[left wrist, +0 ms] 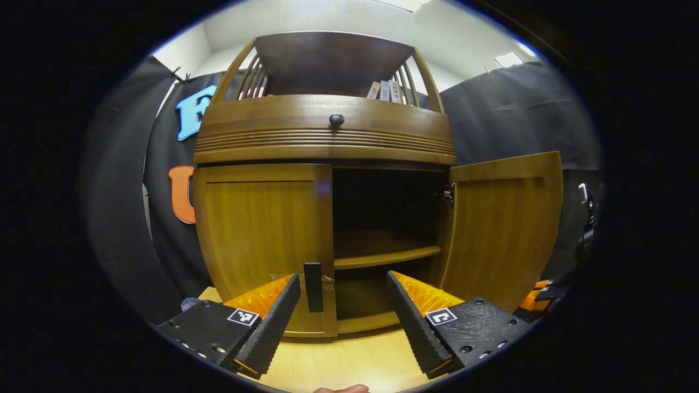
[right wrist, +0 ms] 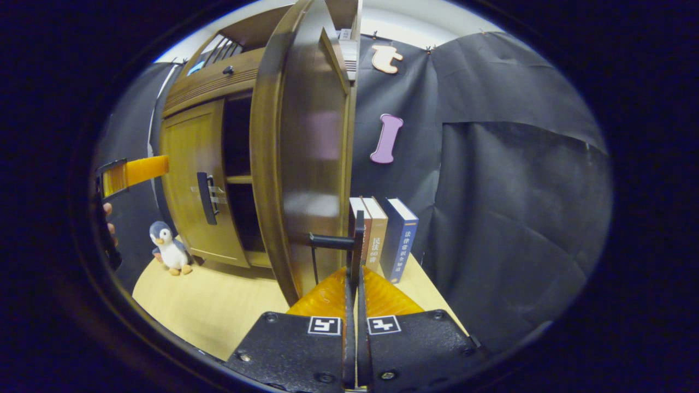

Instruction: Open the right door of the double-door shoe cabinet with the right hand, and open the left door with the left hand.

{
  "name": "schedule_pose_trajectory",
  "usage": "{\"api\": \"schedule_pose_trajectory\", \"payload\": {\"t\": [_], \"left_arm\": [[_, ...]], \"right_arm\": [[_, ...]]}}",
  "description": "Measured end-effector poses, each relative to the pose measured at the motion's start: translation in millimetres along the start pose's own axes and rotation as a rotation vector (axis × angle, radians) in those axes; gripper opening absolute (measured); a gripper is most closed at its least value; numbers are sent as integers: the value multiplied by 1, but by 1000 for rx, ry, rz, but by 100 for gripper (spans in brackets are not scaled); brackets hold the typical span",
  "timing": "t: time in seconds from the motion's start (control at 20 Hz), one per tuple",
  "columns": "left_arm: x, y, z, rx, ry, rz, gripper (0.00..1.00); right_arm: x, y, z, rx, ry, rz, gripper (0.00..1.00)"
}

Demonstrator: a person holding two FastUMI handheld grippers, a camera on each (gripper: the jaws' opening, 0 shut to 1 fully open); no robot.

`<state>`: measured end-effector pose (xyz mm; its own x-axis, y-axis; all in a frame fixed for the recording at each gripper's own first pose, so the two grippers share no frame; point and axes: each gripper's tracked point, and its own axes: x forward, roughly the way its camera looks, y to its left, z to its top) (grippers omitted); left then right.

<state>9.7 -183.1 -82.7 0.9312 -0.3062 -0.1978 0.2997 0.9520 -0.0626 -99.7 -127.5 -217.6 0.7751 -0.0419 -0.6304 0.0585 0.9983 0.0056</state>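
The wooden shoe cabinet (left wrist: 322, 131) stands on a light table. Its left door (left wrist: 262, 229) is closed, with a black bar handle (left wrist: 313, 286) low on its inner edge. My left gripper (left wrist: 344, 305) is open in front of it, the handle lying between the fingers close to the left one, apart from both. The right door (left wrist: 502, 229) is swung wide open, showing shelves inside. In the right gripper view that door (right wrist: 306, 164) appears edge-on, and my right gripper (right wrist: 354, 275) is shut on its black handle (right wrist: 359, 234). The left gripper (right wrist: 131, 172) shows far left, before the left door (right wrist: 191, 180).
A penguin plush (right wrist: 170, 248) stands on the table (right wrist: 218, 305) left of the cabinet. Three upright books (right wrist: 382, 234) stand behind the open right door against the black cloth wall. A black knob (left wrist: 336, 120) sits on the drawer above the doors.
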Motion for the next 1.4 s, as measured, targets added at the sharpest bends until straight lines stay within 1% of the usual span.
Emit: {"api": "schedule_pose_trajectory", "payload": {"t": [0.3,0.45,0.55,0.7,0.85,0.95,1.05,1.15,1.2,1.25,1.3,1.4], "left_arm": [[24,-6,-14,-12,36,-24,95],[38,2,-24,-21,55,-12,95],[48,7,-31,-28,73,1,95],[66,22,-43,-39,91,30,95],[87,41,-61,-53,124,81,95],[100,45,-75,-74,158,79,94],[111,47,-80,-73,177,82,90],[121,53,-88,-47,209,107,60],[125,53,-91,-32,210,103,72],[132,53,-92,-21,206,98,71],[134,52,-94,-11,204,91,71],[142,50,-95,1,204,86,71]], "right_arm": [[-8,-28,-7,35,4,-40,5],[-16,-51,-7,23,-8,-102,5],[-21,-62,-5,34,-15,-122,5],[-27,-57,-3,45,-28,-116,5],[-35,-56,3,4,-58,-135,5],[-42,-58,12,-7,-83,-151,5],[-47,-60,21,1,-104,-160,5],[-53,-64,27,28,-128,-168,5],[-57,-66,29,44,-135,-168,6],[-62,-62,28,60,-138,-170,6],[-64,-62,30,71,-143,-170,2],[-68,-61,35,86,-155,-171,8]]}}
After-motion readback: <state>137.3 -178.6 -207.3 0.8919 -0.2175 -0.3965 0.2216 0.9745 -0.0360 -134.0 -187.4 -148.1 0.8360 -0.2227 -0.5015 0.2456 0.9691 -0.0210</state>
